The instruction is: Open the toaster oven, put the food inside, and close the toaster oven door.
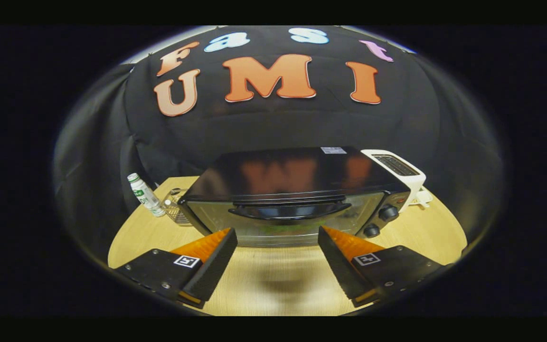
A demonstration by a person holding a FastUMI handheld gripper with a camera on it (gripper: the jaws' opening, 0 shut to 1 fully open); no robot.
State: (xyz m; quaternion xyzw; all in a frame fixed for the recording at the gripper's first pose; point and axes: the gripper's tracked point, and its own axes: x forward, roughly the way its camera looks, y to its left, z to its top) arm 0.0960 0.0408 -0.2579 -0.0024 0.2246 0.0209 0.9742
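Gripper (277,237) spread wide, nothing between the fingers, hanging over bare wooden table (273,285). Just ahead of the fingertips I see the black toaster oven (297,190), door shut, curved door handle (290,210) across the glass front, two knobs (380,221) on its right side. Something green shows low behind the glass, can't tell what. White pop-up toaster (404,173) sits just beside the oven's right rear. Small white bottle with green label (145,194) stands off to the left, near a wire basket (176,211)
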